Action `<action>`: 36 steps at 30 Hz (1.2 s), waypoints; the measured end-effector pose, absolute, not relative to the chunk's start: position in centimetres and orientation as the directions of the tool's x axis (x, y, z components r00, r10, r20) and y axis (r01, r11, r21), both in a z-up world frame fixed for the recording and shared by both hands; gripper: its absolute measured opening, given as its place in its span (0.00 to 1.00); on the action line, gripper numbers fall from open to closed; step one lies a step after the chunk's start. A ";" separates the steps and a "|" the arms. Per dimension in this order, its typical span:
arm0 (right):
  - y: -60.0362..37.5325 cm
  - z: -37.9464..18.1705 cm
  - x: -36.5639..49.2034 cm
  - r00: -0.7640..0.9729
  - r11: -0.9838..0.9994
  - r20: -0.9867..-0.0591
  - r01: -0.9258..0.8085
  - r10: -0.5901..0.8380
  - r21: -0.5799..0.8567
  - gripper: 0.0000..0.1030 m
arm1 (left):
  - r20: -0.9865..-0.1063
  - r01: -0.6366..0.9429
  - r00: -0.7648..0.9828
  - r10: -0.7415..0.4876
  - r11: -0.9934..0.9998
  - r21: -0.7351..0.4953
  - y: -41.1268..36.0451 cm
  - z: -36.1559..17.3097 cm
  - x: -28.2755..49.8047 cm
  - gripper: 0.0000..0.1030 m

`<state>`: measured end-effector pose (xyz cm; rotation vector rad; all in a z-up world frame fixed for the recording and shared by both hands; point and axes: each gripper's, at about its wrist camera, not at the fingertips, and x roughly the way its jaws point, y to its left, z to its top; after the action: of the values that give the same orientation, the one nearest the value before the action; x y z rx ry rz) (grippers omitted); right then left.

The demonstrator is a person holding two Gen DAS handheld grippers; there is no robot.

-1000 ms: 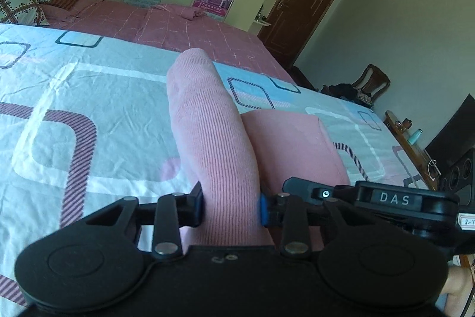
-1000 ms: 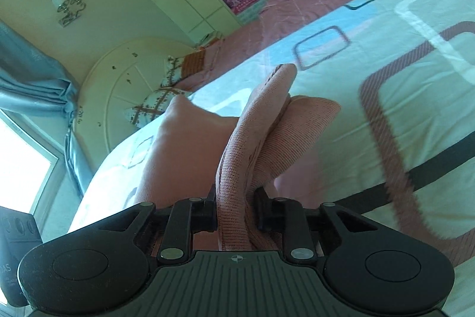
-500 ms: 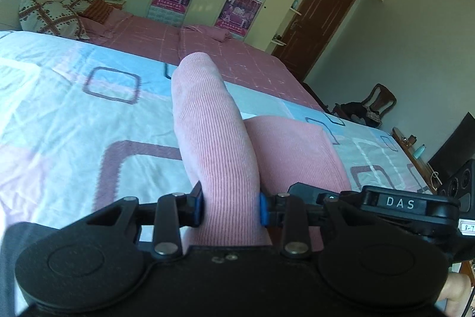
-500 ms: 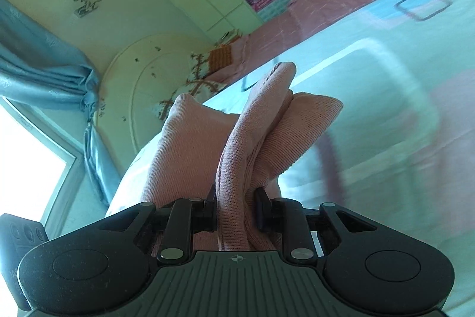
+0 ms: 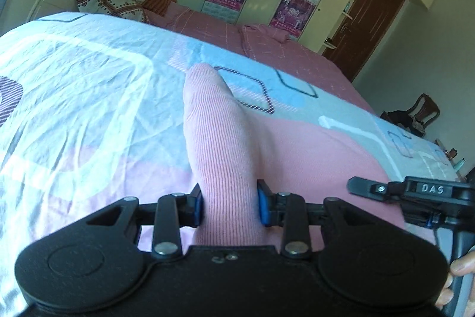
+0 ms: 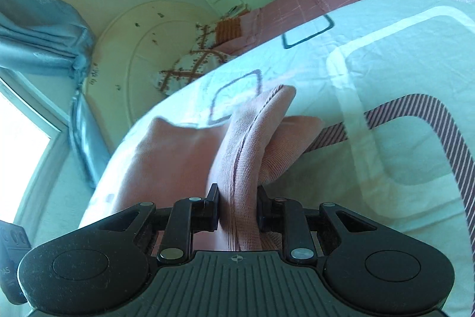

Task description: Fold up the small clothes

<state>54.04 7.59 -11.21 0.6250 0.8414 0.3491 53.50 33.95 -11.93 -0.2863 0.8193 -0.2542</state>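
I have each hand-held gripper, left [image 5: 230,205] and right [image 6: 237,207], clamped on the pink garment [image 5: 219,138] over the bed [image 5: 74,85]; folding unfinished, laying down remains.

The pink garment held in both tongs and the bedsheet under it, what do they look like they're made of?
Pink garment: seemingly a soft, matte rib knit, perhaps cotton; fine parallel ribs run along it, and it bunches thickly between the left tongs and the right tongs.
Bedsheet: likely thin woven cotton, matte; it shows fine creases and a flat printed pattern.
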 end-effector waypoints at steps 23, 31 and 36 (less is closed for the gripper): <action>7.1 -13.2 59.7 0.643 0.852 -0.678 0.075 0.356 0.518 0.15 | -0.689 -0.049 0.682 -0.245 0.924 -0.378 36.4 -14.5 59.6 0.64; 7.2 -13.6 59.9 0.633 0.899 -0.716 0.071 0.294 0.432 0.15 | -0.686 -0.035 0.693 -0.220 0.941 -0.337 36.3 -13.0 57.2 0.66; 5.8 -10.8 55.1 0.666 0.869 -0.665 0.048 0.340 0.492 0.48 | -0.683 0.009 0.695 -0.226 0.952 -0.307 36.4 -11.7 53.0 0.66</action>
<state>55.10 5.77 -10.80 0.5045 0.8346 0.1727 52.95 36.44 -11.68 -0.2910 0.7944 -0.1333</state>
